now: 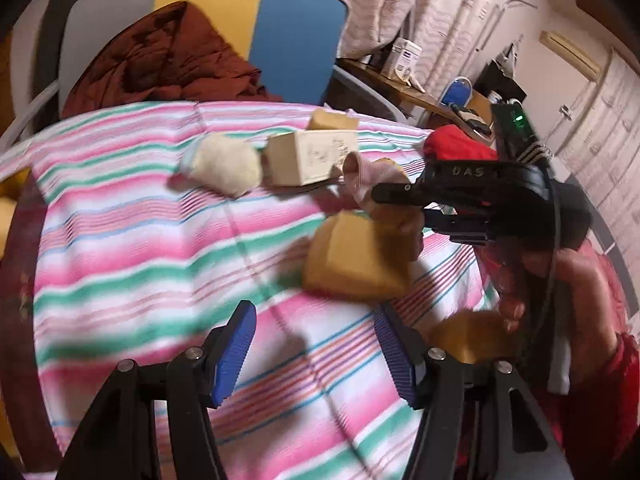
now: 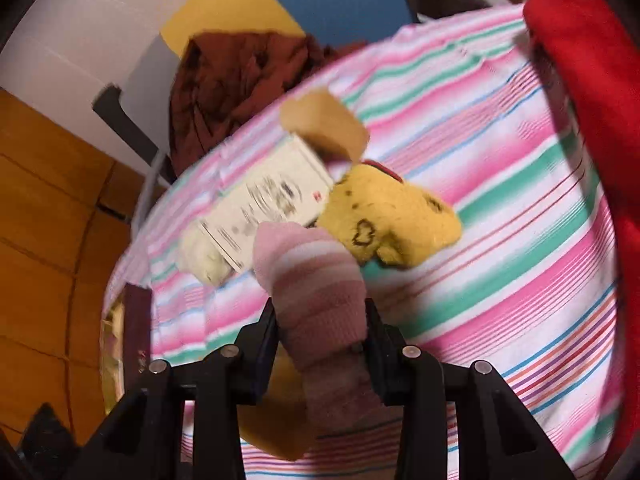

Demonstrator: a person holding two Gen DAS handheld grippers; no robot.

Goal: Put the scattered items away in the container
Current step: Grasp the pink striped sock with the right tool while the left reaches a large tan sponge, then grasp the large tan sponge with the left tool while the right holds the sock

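Note:
My right gripper [image 2: 322, 322] is shut on a pink striped sock [image 2: 316, 280], held above the striped cloth; it also shows in the left wrist view [image 1: 394, 200] with the sock [image 1: 360, 172] hanging from it. My left gripper [image 1: 316, 356] is open and empty above the cloth. Scattered on the cloth lie a yellow patterned sock [image 2: 392, 220], a cream box [image 1: 312, 156], a cream fluffy item [image 1: 224, 166], a tan block [image 1: 332, 120] and tan sponge-like pieces [image 1: 356, 260]. No container is clearly seen.
The pink, green and white striped cloth [image 1: 140, 240] covers the table. A red cloth [image 2: 592, 120] lies at the right edge. A chair with a brown garment [image 1: 160, 60] stands behind. A cluttered desk [image 1: 420, 92] is at the far right.

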